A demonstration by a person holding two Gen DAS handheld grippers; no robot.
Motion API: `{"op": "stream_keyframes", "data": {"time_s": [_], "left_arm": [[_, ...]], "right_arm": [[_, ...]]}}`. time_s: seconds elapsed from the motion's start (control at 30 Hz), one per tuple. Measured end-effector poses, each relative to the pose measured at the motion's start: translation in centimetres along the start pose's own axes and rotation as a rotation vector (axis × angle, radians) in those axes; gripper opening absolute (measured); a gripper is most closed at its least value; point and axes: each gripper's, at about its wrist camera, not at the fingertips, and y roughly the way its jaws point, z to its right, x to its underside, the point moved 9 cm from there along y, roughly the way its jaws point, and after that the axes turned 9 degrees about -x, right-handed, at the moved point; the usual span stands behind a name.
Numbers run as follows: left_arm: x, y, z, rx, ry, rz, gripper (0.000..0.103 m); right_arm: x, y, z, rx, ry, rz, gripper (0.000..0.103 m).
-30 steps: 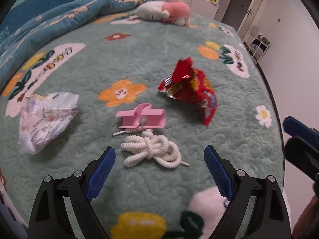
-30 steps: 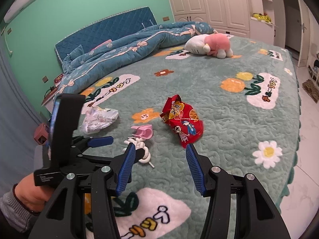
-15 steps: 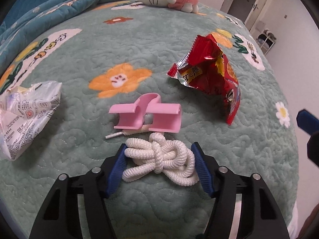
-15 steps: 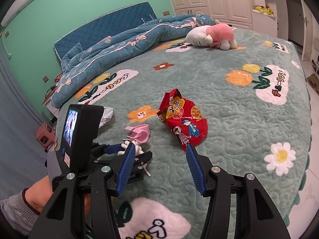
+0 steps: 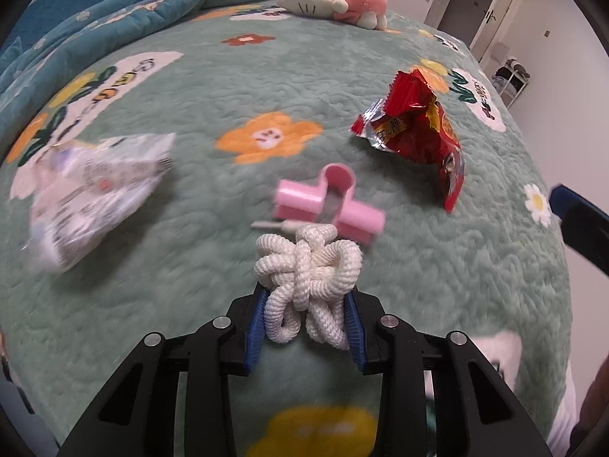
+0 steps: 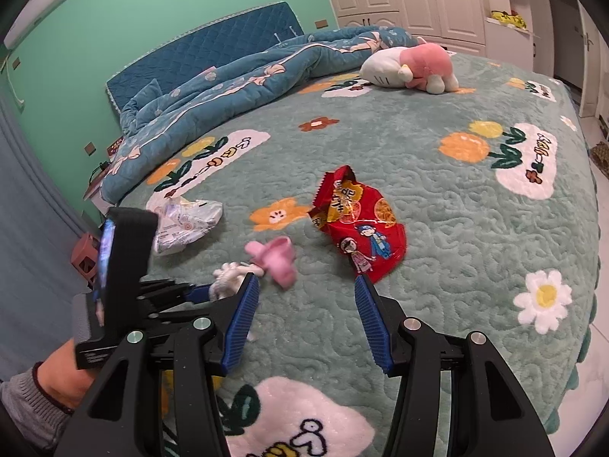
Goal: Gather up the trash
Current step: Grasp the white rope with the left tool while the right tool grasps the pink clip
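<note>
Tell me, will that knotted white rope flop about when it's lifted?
Probably a little. The knotted white rope looks soft, with loose loops likely to dangle. The left gripper, jaws closing, has it between them; the knot should hold the bundle together.

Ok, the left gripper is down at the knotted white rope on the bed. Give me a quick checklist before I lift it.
1. Knotted white rope between the left gripper pads: ok.
2. Jaws finished closing: not ok, they are closing now.
3. Pink plastic clip outside the jaws: ok, though it lies right beside the rope's far end.
4. Rope end free of the clip: cannot tell.
5. Right gripper free: ok, open and empty.
6. Red crinkled snack bag undisturbed: ok.
</note>
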Motion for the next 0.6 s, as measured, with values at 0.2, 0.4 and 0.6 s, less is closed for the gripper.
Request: {"op": "stream_keyframes", "data": {"time_s": [0.2, 0.4, 0.6], "left_arm": [[1.7, -2.1, -1.9, -0.021, -0.025, 0.002, 0.037], [2.3, -3.2, -3.4, -0.035, -0.037, 0.008, 0.037], [1.8, -2.7, -4.0, -0.033, -0.049, 0.006, 0.038]], "right_arm": [[0.0, 0.5, -1.8, -0.020, -0.029, -0.008, 0.053], [0.3, 3.1, -3.1, -0.045, -0.074, -0.056, 0.053], [-0.1, 6.7, -3.3, -0.035, -0.161, -0.112, 0.053]]}}
